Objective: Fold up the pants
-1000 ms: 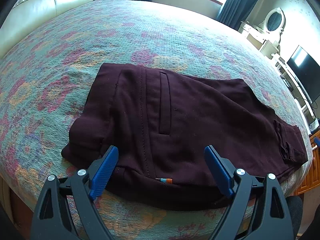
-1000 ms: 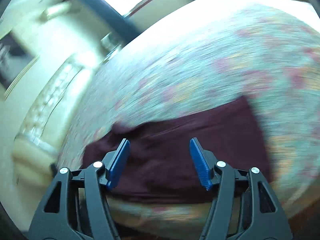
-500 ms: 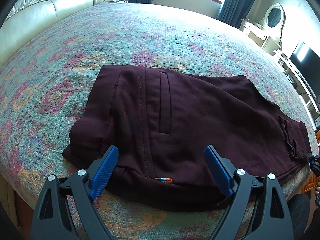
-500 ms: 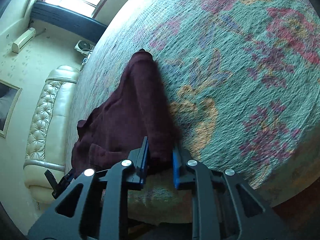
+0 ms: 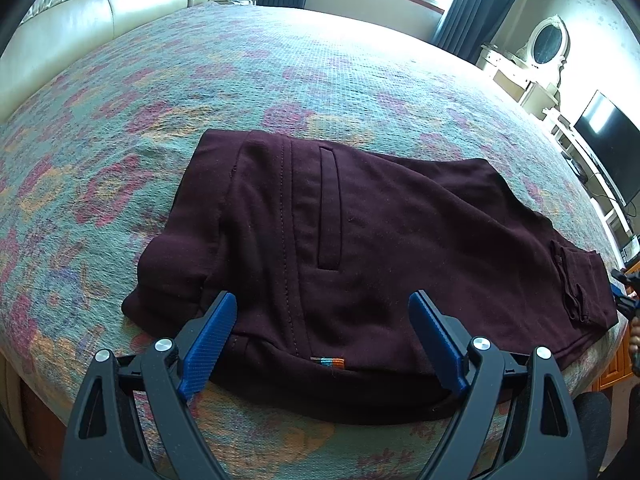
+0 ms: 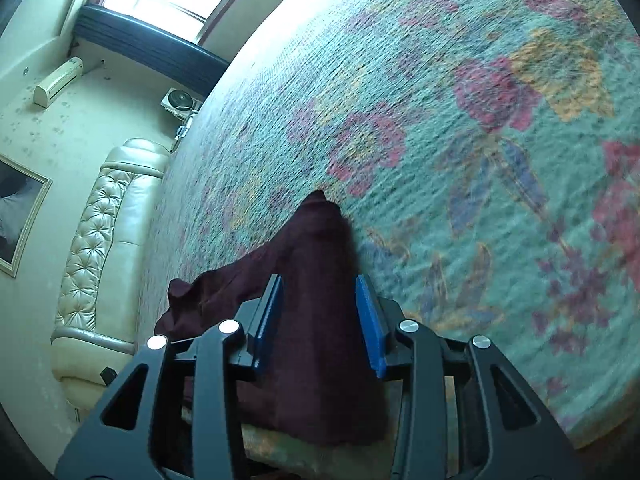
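Left wrist view: the dark maroon pants [image 5: 360, 248] lie folded across the centre of the frame on the bed [image 5: 320, 80], which is covered with a floral spread. The waist end, with a slit pocket [image 5: 330, 208] and a small striped label [image 5: 327, 361], is nearest the camera; the hem end runs off to the right edge. The left tool [image 5: 322, 340] hovers at the bottom of the frame over the near edge of the pants, its blue fingers [image 5: 208, 334] spread wide apart with nothing between them. At the far right edge a small dark piece of the right tool [image 5: 626, 292] shows beside the hem end, too little to read its state here. Around the bed this view shows a cream tufted headboard [image 5: 100, 4] at upper left, a window with dark curtains [image 5: 468, 4] at top, an oval mirror [image 5: 550, 42] and a black TV screen [image 5: 608, 140] at right.

Right wrist view: here the right tool [image 6: 320, 320] is seen close up at bottom centre, its blue fingers [image 6: 370, 320] pressed against a bunched length of the pants [image 6: 316, 280] that fills the gap between them. The fabric runs up to mid-frame and trails to the lower left. The bedspread [image 6: 480, 120], somewhat blurred, fills the right side. This view alone shows a wall air conditioner [image 6: 54, 82], a fan [image 6: 180, 100] and a framed picture [image 6: 20, 220] at left.
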